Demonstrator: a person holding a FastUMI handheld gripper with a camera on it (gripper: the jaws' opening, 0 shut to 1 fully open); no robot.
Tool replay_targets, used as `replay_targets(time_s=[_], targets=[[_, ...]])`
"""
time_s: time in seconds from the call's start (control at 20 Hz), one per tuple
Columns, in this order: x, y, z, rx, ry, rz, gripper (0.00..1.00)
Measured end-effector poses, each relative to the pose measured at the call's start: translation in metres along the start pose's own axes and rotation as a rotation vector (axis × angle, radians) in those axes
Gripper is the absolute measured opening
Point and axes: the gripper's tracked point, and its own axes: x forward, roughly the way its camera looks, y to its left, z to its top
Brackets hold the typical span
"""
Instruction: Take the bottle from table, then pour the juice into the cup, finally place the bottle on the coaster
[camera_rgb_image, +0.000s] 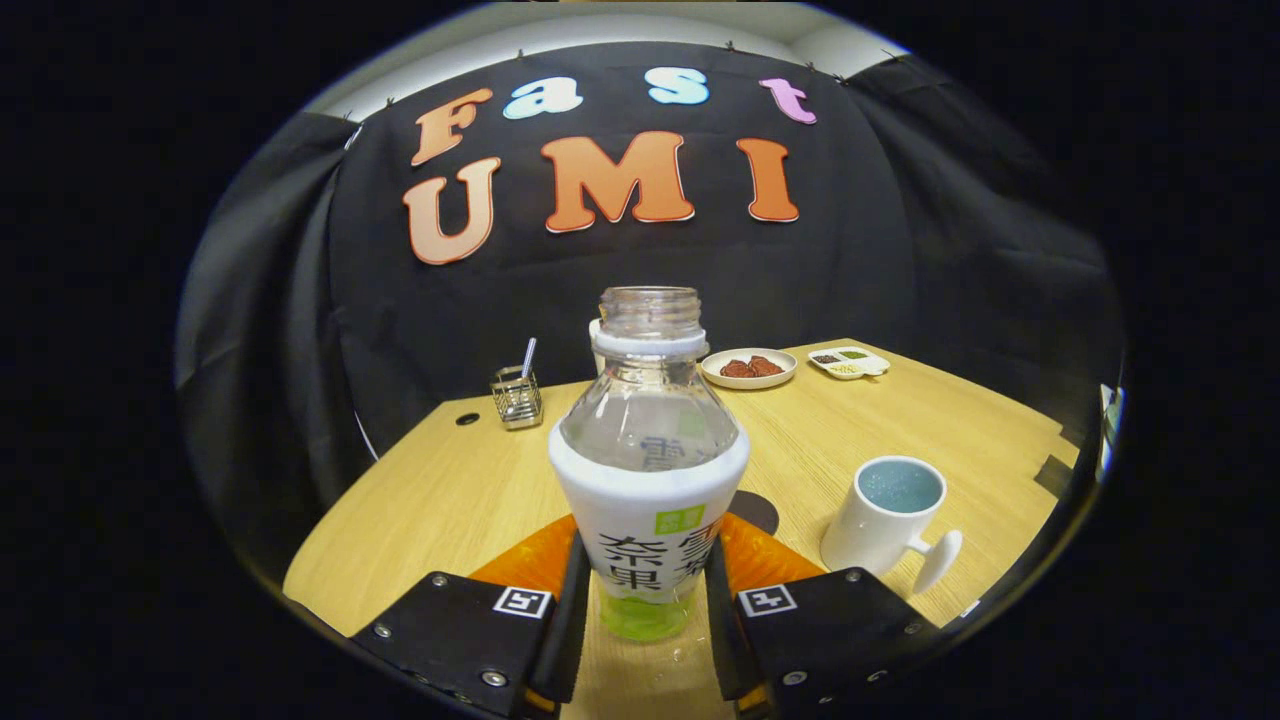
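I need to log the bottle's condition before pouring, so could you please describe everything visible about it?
The bottle is clear plastic, uncapped, with a threaded neck and a white collar ring. A white printed sleeve wraps its lower body, and a little green juice shows at the bottom. It stands upright between the fingers of the hand-held gripper, which press on both sides of the sleeve, above the wooden table. I cannot tell whether its base touches the table.

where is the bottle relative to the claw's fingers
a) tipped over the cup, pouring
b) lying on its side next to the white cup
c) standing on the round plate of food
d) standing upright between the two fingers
d: the bottle stands upright with no cap on, its lower body between the two fingers of the claw, which press on its sides, while the cup sits apart, off to one side of the fingers.
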Motion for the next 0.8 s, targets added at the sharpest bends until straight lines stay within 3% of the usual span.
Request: replay_targets(time_s=[0.4, 0.8], targets=[[0.008, 0.015, 0.031, 0.374, -0.026, 0.109, 0.53], [0.013, 0.015, 0.051, 0.65, -0.026, 0.149, 0.54]])
